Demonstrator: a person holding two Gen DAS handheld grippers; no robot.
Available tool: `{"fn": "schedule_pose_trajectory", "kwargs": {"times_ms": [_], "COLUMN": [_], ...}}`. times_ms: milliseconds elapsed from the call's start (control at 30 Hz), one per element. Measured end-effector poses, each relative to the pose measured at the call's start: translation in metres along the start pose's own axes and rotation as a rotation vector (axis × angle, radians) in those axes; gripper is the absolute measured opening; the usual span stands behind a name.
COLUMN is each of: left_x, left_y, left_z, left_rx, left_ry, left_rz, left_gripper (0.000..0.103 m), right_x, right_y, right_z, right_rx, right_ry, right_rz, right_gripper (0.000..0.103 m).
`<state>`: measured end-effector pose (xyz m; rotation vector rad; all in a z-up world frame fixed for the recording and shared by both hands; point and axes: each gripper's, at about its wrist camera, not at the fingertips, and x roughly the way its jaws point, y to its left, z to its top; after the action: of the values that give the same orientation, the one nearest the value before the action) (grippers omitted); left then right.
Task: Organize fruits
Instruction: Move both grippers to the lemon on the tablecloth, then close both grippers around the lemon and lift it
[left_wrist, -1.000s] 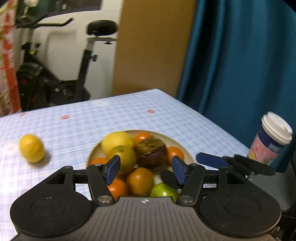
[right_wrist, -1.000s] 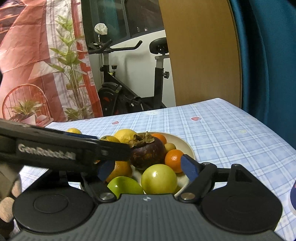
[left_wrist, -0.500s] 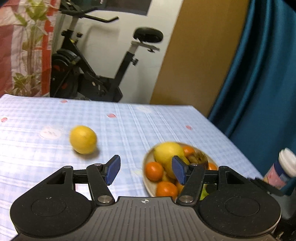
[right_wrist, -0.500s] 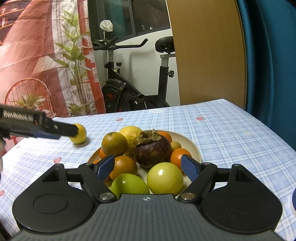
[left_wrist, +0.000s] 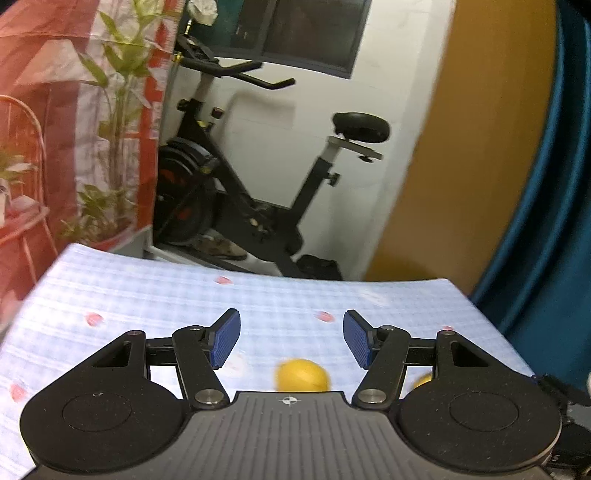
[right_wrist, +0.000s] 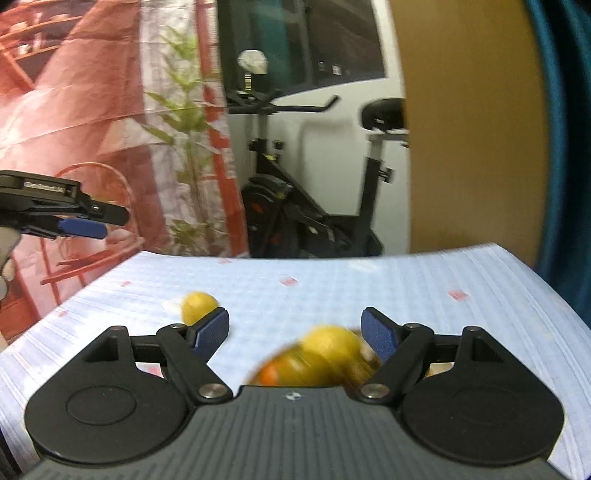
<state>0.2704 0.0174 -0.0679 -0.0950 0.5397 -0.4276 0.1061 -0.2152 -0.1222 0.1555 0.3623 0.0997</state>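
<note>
A loose yellow lemon (left_wrist: 303, 374) lies on the checked tablecloth (left_wrist: 155, 291), low between my left gripper's (left_wrist: 291, 338) blue pads and below them; that gripper is open and holds nothing. The same lemon (right_wrist: 197, 304) shows in the right wrist view, just behind the left pad of my right gripper (right_wrist: 295, 332). That gripper is open too, above a blurred pile of fruit (right_wrist: 325, 354) on the plate, with a big yellow fruit on top. My left gripper (right_wrist: 79, 225) hangs in the air at the far left of that view.
An exercise bike (left_wrist: 258, 192) stands behind the table's far edge, with a brown door (left_wrist: 461, 147) and a blue curtain (left_wrist: 554, 203) to the right. A red patterned hanging and plants (right_wrist: 92, 110) fill the left. A sliver of fruit (left_wrist: 421, 380) shows at the left gripper's right side.
Both grippers have risen and tilted upward, so the plate has slipped low or out of view. The left gripper swung left off the plate; the lemon now lies between its pads. Openings are unchanged.
</note>
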Motion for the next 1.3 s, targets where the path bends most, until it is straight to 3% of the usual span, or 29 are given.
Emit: {"fn": "schedule_pose_trajectory", "kwargs": {"times_ms": [200,633,867,1033,1133,1300], "left_x": [0.025,0.102,0.12,0.123,0.121,0.121], "left_y": [0.02,0.031,0.032,0.037,0.036,0.029], "left_z": [0.003,-0.032,-0.048,-0.058,-0.062,-0.068], "left_rx": [0.045,-0.116,-0.167,-0.237,-0.24,-0.223], "left_ry": [0.022,0.209,0.267,0.273,0.276,0.299], "left_rz": [-0.002,-0.154,-0.196,-0.224,-0.233,-0.248], "left_gripper": [0.065,0.065,0.065,0.068,0.068,0.067], "right_x": [0.054,0.161,0.191,0.202,0.203,0.199], "right_y": [0.04,0.086,0.092,0.084,0.082,0.08], "right_z": [0.019,-0.006,-0.011,-0.009,-0.008,-0.008], "right_rx": [-0.079,-0.259,-0.269,-0.193,-0.187,-0.163], "right_ry": [0.054,0.278,0.324,0.36,0.37,0.379], "right_rz": [0.083,0.097,0.102,0.105,0.115,0.108], "right_gripper": [0.081,0.08,0.073,0.067,0.059,0.058]}}
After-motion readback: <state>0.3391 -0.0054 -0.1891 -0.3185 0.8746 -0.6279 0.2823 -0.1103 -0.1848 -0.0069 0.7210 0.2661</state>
